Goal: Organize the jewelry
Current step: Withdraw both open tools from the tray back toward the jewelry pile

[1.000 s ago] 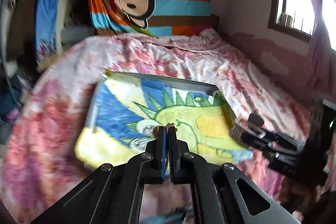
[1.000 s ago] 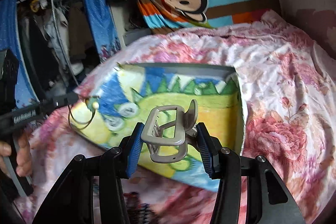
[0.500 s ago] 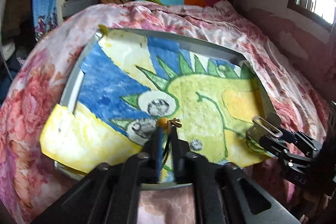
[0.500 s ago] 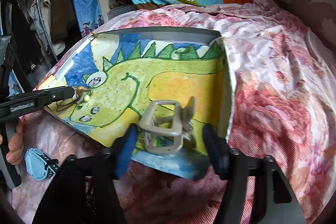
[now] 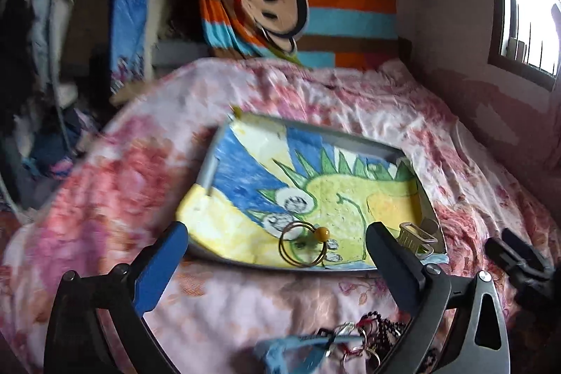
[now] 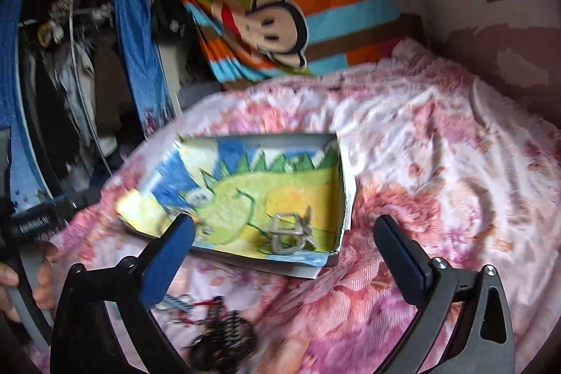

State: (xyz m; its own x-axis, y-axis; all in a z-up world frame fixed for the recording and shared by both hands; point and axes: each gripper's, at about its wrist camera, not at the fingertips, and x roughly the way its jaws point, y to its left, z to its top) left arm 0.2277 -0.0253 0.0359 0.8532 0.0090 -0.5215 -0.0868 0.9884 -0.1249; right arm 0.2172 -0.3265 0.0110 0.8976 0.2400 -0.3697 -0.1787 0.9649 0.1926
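A grey tray [image 5: 207, 176] lined with a dinosaur drawing lies on the floral bed; it also shows in the right wrist view [image 6: 345, 170]. A gold hoop bangle with a yellow bead [image 5: 305, 246] lies at the tray's near edge. A beige hair claw clip [image 5: 417, 235] lies at the tray's near right corner, also in the right wrist view [image 6: 289, 233]. My left gripper [image 5: 273, 256] is open and empty, pulled back just short of the bangle. My right gripper [image 6: 284, 249] is open and empty, just short of the clip.
A tangle of loose jewelry with dark beads, rings and a blue strap [image 5: 354, 339] lies on the bedspread in front of the tray, also in the right wrist view [image 6: 210, 325]. A striped monkey blanket [image 5: 298, 6] hangs behind. Hanging clothes stand at the left.
Both grippers opened and drew back from the tray. The left let go of the gold bangle and the right let go of the hair clip; both now lie in the tray.
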